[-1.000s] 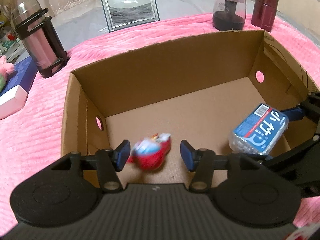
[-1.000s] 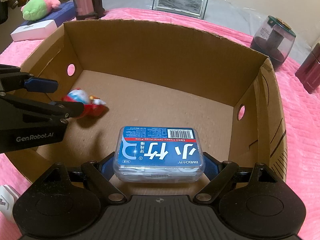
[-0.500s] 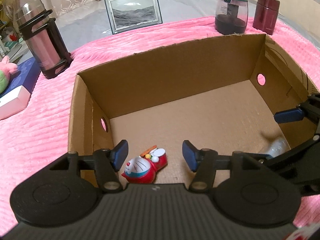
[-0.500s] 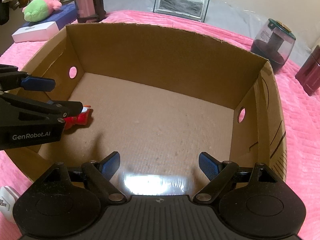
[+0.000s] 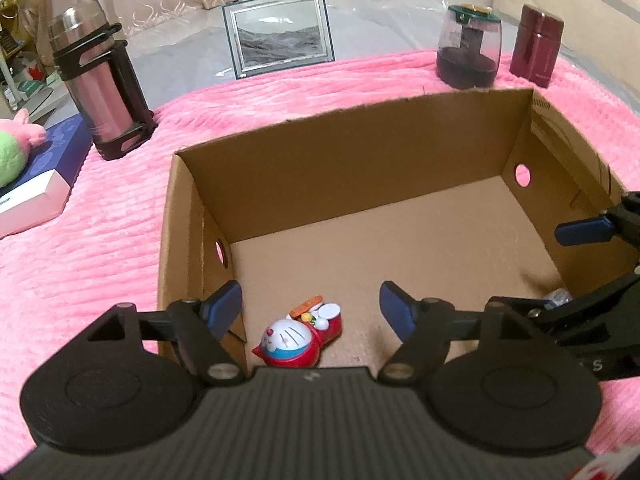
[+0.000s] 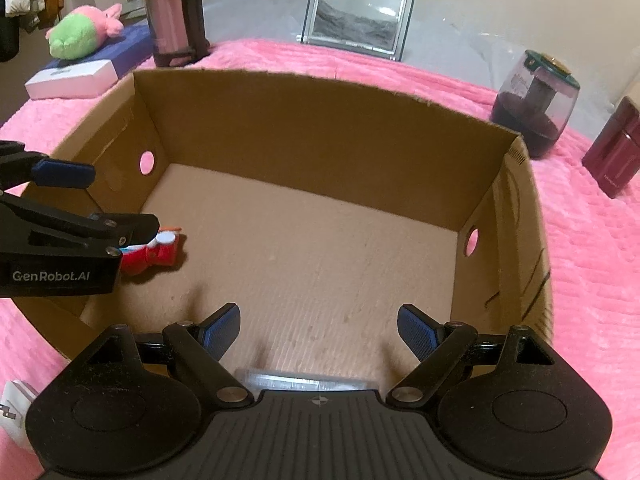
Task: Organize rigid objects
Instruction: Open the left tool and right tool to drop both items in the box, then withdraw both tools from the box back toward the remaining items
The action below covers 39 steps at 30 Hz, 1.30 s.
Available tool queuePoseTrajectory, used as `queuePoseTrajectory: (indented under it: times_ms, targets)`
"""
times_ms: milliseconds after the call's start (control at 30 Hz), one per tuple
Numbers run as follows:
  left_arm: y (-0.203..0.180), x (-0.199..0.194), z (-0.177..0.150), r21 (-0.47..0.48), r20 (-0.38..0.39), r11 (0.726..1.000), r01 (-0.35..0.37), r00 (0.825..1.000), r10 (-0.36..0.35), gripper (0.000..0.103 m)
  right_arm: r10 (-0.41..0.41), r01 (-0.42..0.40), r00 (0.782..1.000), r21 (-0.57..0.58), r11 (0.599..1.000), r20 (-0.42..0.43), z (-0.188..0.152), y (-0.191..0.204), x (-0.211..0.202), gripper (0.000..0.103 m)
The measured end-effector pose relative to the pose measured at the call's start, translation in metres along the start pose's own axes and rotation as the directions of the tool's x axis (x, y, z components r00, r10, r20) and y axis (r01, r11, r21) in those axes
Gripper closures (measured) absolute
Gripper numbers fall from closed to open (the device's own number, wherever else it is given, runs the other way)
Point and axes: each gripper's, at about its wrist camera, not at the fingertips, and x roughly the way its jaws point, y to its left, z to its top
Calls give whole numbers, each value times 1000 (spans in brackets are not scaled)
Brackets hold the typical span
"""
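Blanket (image 5: 100, 280): pink, ribbed, spreading under everything across both views.

Box (image 5: 360, 152): open brown cardboard, filling the middle of each frame, round holes showing in its side walls.

Left gripper (image 5: 311, 307): sitting at the bottom centre of the left view, reaching in from the left edge of the right view. Its blue pads have just been opening and are standing spread, pressing on nothing; the toy is lying on the box floor below and between them, untouched.

Right gripper (image 6: 319, 325): sitting at the bottom centre of the right view, entering from the right edge of the left view. Fingers are standing wide apart, gripping nothing.

Flask (image 5: 100, 92): pink with a black frame, standing upright at the upper left of the left view.

Picture frame (image 5: 280, 38): leaning at upper centre, beyond the box.

Jar (image 5: 468, 48) and red canister (image 5: 536, 46): standing side by side at the upper right.

Case (image 6: 304, 381): clear plastic, only its edge showing at the bottom centre of the right view, lying on the box floor by the near wall.

Toy (image 5: 298, 338): a small red, blue and white figure, lying on its side in the box's near left corner.
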Motion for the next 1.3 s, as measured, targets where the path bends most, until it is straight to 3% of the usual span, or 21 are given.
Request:
queuePoseTrajectory:
  times_ms: [333,567,867,1033,1300]
  targets:
    - [9,-39,-1,-69,93,998,14,996,-8,17,4,-7,995,27,1000,100,0,-4,-38,20]
    - [15,-87,-9,-120,187,992,30,982,-7,7,11,-19,979,37,999,205,-8,-5,-85,20]
    - [19,-156,-37,-142,297,989,37,955,7,2,42,-73,933,74,995,357,-32,1,-158,19]
    - [15,-195,-63,-138,363,990,8,931,43,1,50,-96,899,85,992,435,-59,8,-195,4]
    - [10,-240,-118,-162,417,986,-34,903,99,1,41,-107,853,97,990,520,-114,22,-237,2]
